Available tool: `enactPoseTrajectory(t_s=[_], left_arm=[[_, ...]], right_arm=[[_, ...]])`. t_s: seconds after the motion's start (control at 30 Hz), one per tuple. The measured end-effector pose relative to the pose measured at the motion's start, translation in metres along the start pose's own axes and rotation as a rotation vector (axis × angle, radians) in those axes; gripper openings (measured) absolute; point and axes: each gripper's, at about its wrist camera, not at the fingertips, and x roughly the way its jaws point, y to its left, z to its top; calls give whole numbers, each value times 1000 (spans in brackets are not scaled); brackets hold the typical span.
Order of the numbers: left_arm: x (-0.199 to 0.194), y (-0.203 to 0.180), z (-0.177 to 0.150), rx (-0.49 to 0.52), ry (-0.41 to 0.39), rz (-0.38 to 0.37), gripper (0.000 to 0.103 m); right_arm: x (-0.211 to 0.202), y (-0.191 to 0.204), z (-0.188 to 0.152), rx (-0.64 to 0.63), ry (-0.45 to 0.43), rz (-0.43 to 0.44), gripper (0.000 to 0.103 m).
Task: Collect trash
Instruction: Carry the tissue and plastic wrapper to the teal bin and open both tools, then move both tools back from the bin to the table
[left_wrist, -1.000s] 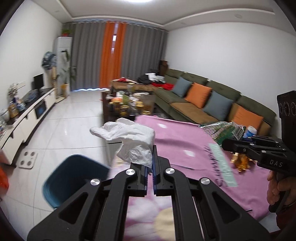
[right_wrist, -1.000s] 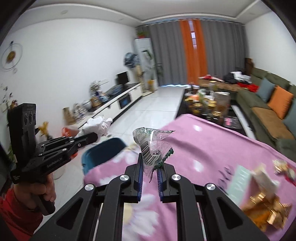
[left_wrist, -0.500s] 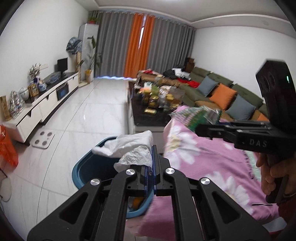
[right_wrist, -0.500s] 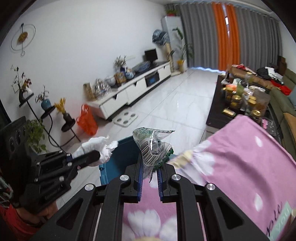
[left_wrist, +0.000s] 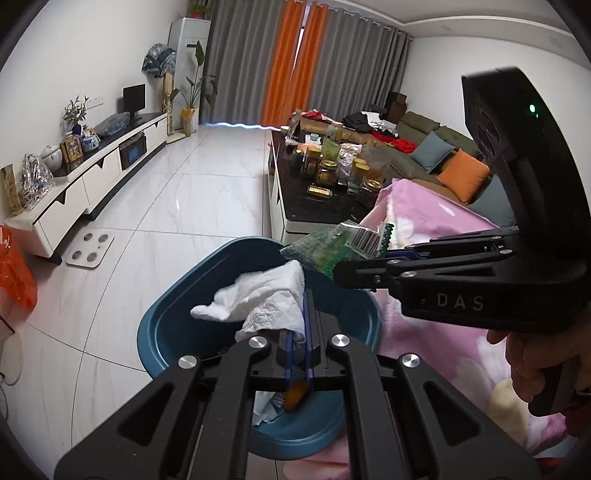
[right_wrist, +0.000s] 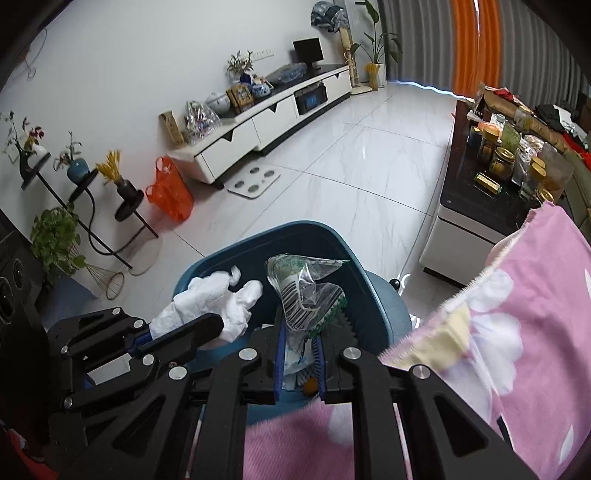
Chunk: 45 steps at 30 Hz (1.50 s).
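We're in a bright, evenly lit room, daylight glowing along the foot of the curtains (left_wrist: 295, 66). Glossy floor tiles (right_wrist: 369, 177) throw soft glare. Fisheye bending curves our edges, dark vignette at every corner, and the pink cloth (right_wrist: 517, 332) smears slightly.

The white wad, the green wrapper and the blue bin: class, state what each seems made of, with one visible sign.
White wad: probably tissue paper, matte, with embossed dimples and soft creases.
Green wrapper: thin plastic film, glossy, partly see-through, with a printed barcode.
Blue bin: likely moulded plastic, with a smooth, even rim.
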Motion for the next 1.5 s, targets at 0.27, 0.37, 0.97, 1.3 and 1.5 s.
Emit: enactPoseTrajectory(t_s=[0.27,0.37,0.97,1.3,1.5], left_arm=[[33,12,-5,-54,44,2,30],[41,17,-5,-52,42,11,31],[-41,11,-4,-72,-115,72,64],[-130,-26,-1,-58,-287,59,97],[-159,-78,-5,-1,-345,-20,97]], right_arm=[[14,1,2,5,25,5,29],[13,0,1,15,19,5,30],[-61,-3,-21,52,-167,20,55],[-157,-14,-88,75,-415,-115,94],[-207,-29,-150,117,-518,-242,96]])
